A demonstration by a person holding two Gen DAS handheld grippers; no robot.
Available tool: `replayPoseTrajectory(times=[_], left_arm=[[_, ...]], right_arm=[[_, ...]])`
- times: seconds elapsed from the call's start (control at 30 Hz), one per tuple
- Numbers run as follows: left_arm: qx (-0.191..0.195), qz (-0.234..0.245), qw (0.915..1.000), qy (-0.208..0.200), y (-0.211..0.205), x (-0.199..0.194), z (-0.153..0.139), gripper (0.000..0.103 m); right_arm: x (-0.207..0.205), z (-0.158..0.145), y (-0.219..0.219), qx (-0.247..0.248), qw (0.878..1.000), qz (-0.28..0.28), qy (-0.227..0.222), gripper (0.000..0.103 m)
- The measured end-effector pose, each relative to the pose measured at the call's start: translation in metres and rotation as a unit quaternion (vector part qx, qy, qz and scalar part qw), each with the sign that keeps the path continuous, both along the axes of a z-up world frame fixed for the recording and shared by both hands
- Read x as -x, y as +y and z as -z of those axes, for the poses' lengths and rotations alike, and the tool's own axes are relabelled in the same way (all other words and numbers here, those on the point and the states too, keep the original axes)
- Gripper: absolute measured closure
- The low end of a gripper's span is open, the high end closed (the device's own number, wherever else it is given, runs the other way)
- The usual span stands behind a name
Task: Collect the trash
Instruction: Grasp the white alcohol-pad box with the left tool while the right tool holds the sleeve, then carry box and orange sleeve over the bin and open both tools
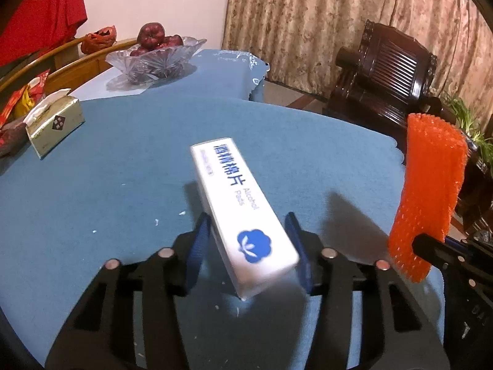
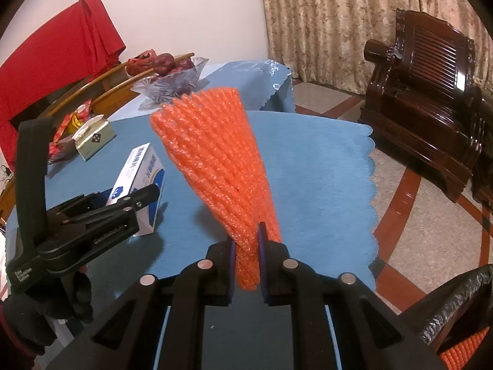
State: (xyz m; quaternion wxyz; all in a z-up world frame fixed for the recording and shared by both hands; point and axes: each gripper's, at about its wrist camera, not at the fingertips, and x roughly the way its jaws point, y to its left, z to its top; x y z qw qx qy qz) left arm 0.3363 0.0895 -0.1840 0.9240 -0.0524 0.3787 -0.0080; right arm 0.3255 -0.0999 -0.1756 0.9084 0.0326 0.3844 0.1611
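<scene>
The left gripper (image 1: 249,231) is clamping a white alcohol-pads box (image 1: 243,209) between its blue pads, near the box's closer end. The box is tilting, its near corner touching the blue tablecloth (image 1: 123,185) and its far end angling up off it. The right gripper (image 2: 246,246) is squeezing its jaws narrow on the gathered end of an orange foam net sleeve (image 2: 215,160), which is fanning out upward above the cloth.

Containers around the table: a glass fruit bowl (image 1: 154,58) is sitting at the far side with dark red fruit (image 1: 151,35) piled in it, and a red plastic bag (image 1: 98,38) is lying behind it, can't tell what's inside. A tissue box (image 1: 55,123) is sitting on the left with a tissue sticking out the top. In the right wrist view's bottom right corner, a black bag-lined bin (image 2: 456,302) is showing something orange and knobbly inside, looks like more of that foam net.
</scene>
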Motion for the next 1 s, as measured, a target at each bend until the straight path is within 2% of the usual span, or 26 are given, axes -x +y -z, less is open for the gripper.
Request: replayPoseTrajectory(times=[0.03, 0.07, 0.4, 0.57, 1.0], left_arm=[[0.003, 0.002, 1.0, -0.002, 0.001, 0.003, -0.002, 0.066], [0.006, 0.005, 1.0, -0.003, 0.002, 0.004, -0.003, 0.073], [0.021, 0.018, 0.9994, -0.024, 0.006, 0.043, -0.027, 0.074], [0.015, 0.015, 0.9993, -0.031, 0.007, 0.063, -0.043, 0.074], [0.018, 0.028, 0.9979, -0.055, -0.004, 0.131, -0.081, 0.074]], right_arm=[[0.001, -0.001, 0.001, 0.0, 1.0, 0.0, -0.001, 0.09], [0.002, -0.002, 0.001, -0.001, 1.0, -0.001, -0.001, 0.09], [0.017, -0.015, 0.005, -0.008, 1.0, -0.004, -0.007, 0.09], [0.028, -0.025, 0.008, -0.012, 1.0, -0.006, -0.012, 0.09], [0.09, -0.064, -0.007, -0.038, 0.999, 0.001, -0.037, 0.09]])
